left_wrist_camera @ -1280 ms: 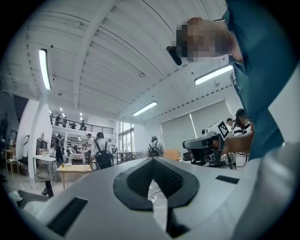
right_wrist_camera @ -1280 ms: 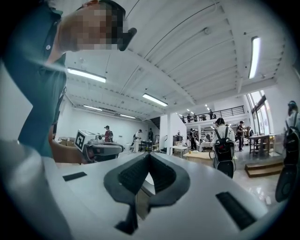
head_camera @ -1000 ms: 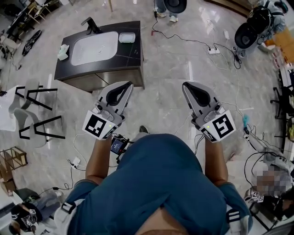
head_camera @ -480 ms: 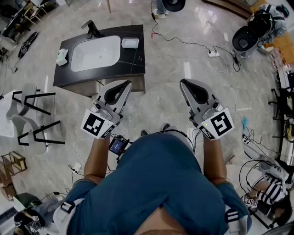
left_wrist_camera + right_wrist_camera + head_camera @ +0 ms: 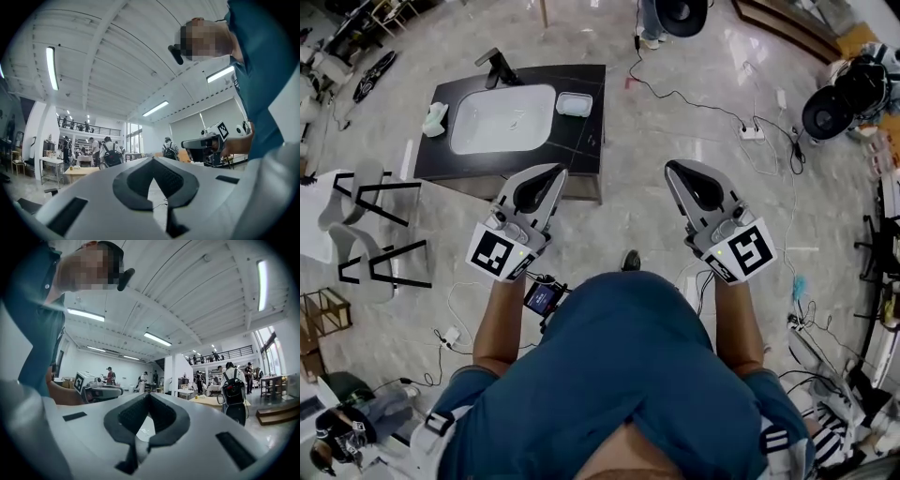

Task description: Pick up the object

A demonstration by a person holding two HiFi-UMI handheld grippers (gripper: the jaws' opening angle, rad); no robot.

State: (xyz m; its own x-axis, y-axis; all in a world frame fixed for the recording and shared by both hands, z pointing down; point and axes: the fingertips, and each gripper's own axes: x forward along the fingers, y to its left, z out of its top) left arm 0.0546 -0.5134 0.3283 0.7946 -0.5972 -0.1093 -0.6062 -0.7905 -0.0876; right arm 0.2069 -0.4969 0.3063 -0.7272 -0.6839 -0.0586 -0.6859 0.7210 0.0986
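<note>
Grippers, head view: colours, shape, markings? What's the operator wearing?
Left gripper and right gripper: light grey tapered shells with black pads, each carrying a white cube with black square markers. Teal short-sleeved shirt; small cabled screen device at left wrist.

Glossy marble floor (image 5: 656, 159). Dark vanity counter (image 5: 572, 141), white basin (image 5: 502, 117). White beamed ceiling (image 5: 117, 56), strip lights (image 5: 50, 65), mezzanine railing (image 5: 86, 127), tall windows (image 5: 133, 139).

I get bright, even light from ceiling strip lights (image 5: 50, 68), glare on the polished floor (image 5: 698, 148), and fisheye-warped, dark-vignetted edges.
</note>
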